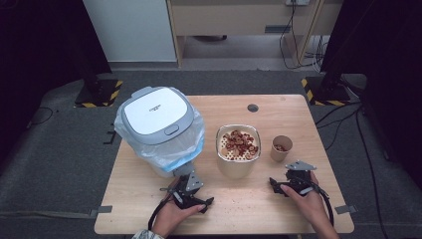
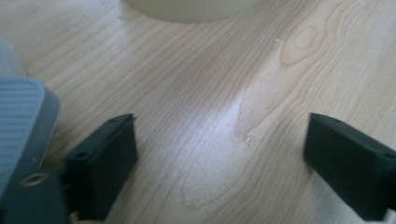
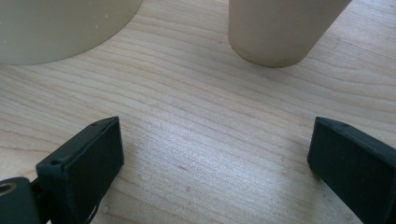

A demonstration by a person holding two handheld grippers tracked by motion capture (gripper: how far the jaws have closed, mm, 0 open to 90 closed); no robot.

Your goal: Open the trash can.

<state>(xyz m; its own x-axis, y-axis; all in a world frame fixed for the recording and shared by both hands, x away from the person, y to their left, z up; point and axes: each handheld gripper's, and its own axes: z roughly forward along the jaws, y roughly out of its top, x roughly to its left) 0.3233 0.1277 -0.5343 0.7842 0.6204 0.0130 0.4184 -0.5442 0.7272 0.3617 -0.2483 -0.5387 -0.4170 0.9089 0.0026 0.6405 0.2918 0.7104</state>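
Note:
A cream container (image 1: 238,158) with a perforated insert holds several reddish-brown fruit pieces (image 1: 240,142) at the middle of the wooden table (image 1: 249,206). To its right stands a small paper cup (image 1: 281,148) with a few of the same pieces inside. My left gripper (image 1: 189,188) rests low on the table in front of the bin; its jaws stand wide apart, and bare wood lies between them (image 2: 222,135). My right gripper (image 1: 293,180) sits below the cup, open (image 3: 215,140), with the cup (image 3: 280,28) and container (image 3: 60,28) just ahead.
A bin with a grey and white lid (image 1: 157,114) and a clear bag liner (image 1: 191,144) fills the table's left side. Its grey foot pedal (image 2: 23,116) lies beside my left jaw. A cable hole (image 1: 253,107) sits near the far edge.

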